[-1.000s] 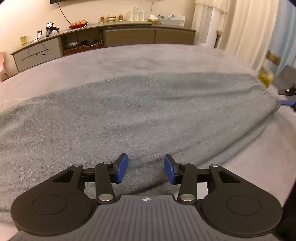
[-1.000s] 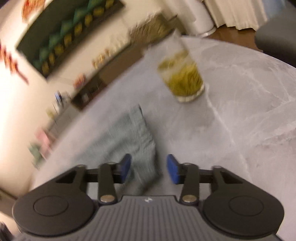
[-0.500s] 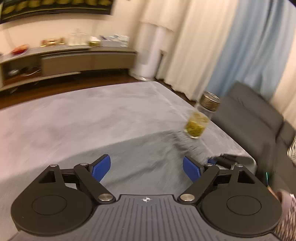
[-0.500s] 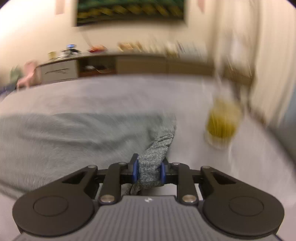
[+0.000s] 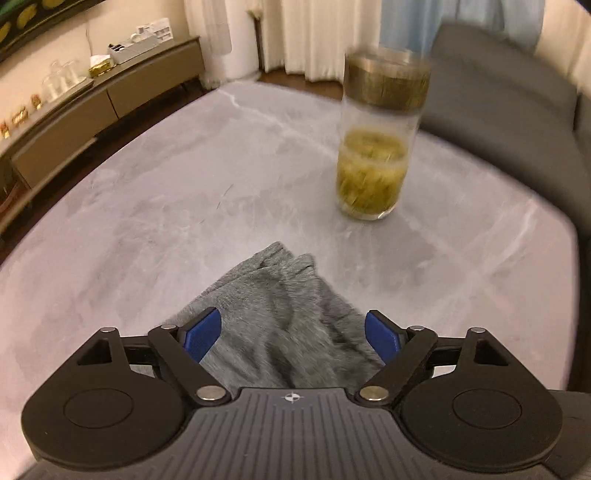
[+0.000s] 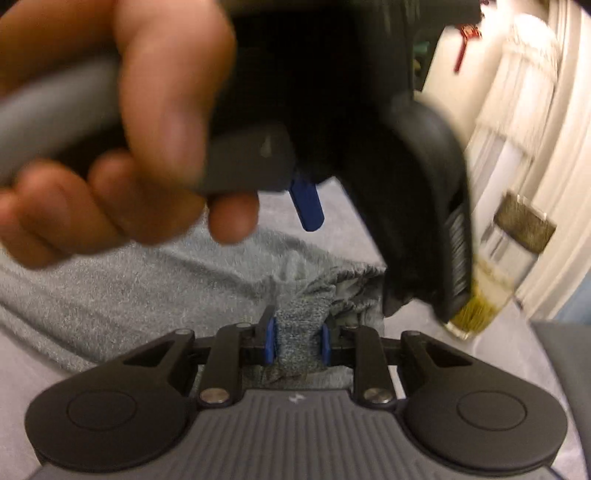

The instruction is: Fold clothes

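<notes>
In the left wrist view, the left gripper (image 5: pixel 293 334) hangs released, its blue fingers (image 5: pixel 202 334) spread wide with a bunched end of the grey knit garment (image 5: pixel 280 314) lying between them on the grey marbled tabletop (image 5: pixel 155 206); whether either pad touches the cloth cannot be told. The garment's folded tip points toward 12 o'clock, ending near the middle of the frame. At about 1 o'clock from that tip, apart from the cloth, stands an upright glass tea bottle (image 5: pixel 376 147) with a dark metal band at its top and yellow-green leaves in its lower half. A long low sideboard (image 5: pixel 92 107) carrying small items runs along the wall at 10 o'clock, white curtains (image 5: pixel 314 33) hang at 12 o'clock, and a dark grey sofa (image 5: pixel 509 122) fills the 2 o'clock side. In the right wrist view, the right gripper (image 6: pixel 297 341) is clenched on a gathered fold of the grey knit garment (image 6: pixel 299 341), which spreads away toward 9 o'clock across the tabletop (image 6: pixel 495 343). Directly above, from 10 to 1 o'clock, a blurred hand (image 6: pixel 122 147) grips the handle of the left gripper (image 6: pixel 306 203), one of whose blue fingers hangs over the cloth. The tea bottle (image 6: pixel 491 280) shows at 3 o'clock, partly hidden behind that gripper's body.
</notes>
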